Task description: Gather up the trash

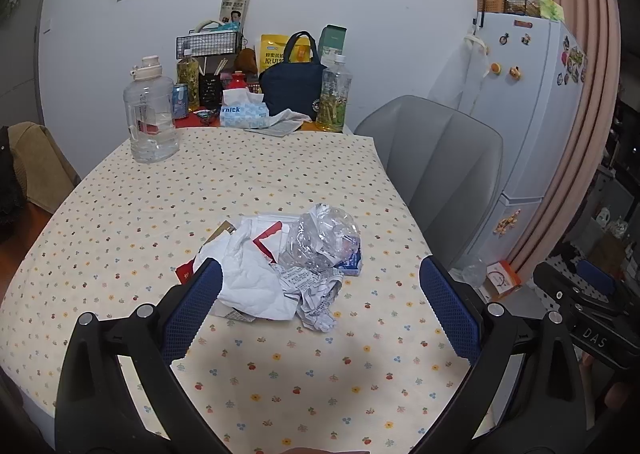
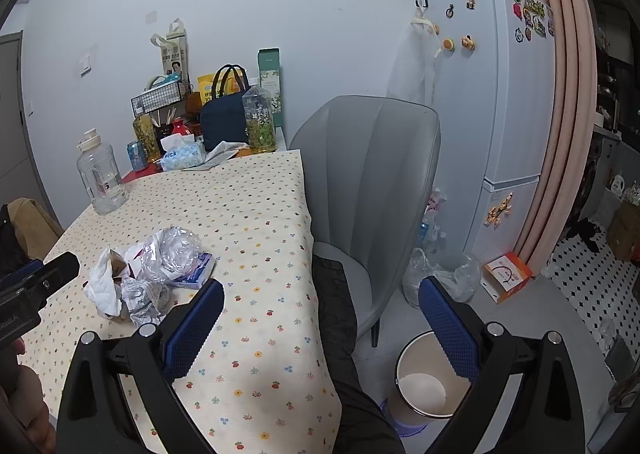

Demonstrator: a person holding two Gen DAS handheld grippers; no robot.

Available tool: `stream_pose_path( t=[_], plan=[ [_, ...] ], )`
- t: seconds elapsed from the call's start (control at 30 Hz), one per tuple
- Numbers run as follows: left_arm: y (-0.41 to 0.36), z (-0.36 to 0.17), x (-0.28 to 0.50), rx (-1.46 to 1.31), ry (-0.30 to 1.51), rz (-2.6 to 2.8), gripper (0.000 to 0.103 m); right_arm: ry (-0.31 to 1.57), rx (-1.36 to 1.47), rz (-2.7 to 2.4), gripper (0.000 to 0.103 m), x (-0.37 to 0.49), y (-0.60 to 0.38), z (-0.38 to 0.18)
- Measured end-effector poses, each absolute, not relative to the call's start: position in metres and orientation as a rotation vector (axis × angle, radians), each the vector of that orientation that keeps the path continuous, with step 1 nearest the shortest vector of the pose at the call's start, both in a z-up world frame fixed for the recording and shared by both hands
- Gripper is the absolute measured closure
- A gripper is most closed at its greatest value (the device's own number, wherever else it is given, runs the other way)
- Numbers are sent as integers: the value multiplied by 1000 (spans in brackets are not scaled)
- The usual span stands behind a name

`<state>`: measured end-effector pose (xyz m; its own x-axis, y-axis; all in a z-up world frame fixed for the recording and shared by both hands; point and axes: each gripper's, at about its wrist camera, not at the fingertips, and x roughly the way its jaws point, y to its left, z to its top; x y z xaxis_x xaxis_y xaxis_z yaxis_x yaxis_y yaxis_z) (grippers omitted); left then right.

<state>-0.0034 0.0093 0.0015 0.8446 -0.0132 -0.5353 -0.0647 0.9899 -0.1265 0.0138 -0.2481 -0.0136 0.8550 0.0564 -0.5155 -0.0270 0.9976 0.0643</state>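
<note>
A heap of trash [image 1: 280, 262] lies on the flowered tablecloth [image 1: 280, 366]: white crumpled tissue, printed paper, a crushed clear plastic bottle [image 1: 324, 234], a small blue-and-white carton and red-and-white wrappers. My left gripper [image 1: 320, 282] hovers just short of the heap, open, its left pad at the tissue's edge. In the right wrist view the trash heap [image 2: 148, 274] sits to the left. My right gripper [image 2: 320, 302] is open over the table's right edge. A cream waste bin [image 2: 428, 382] stands on the floor below it, partly hidden by the right finger.
A grey chair [image 2: 368, 182] stands beside the table. At the table's far end are a big clear water jug [image 1: 150, 118], a tissue box [image 1: 244, 112], a dark bag [image 1: 294, 82] and bottles. A white fridge [image 2: 492, 94], plastic bags and an orange box [image 2: 506, 276] lie to the right.
</note>
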Motion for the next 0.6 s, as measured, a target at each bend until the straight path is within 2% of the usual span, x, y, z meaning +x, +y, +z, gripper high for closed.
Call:
stream_pose_path(
  t=[0.53,0.6],
  plan=[
    [47,-12,5,-193,591,66,5,577,32,221,8,43,-213,-15],
    [55,-16,7,-204,596,78,5,589,38,252,11,48,-206,-18]
  ],
)
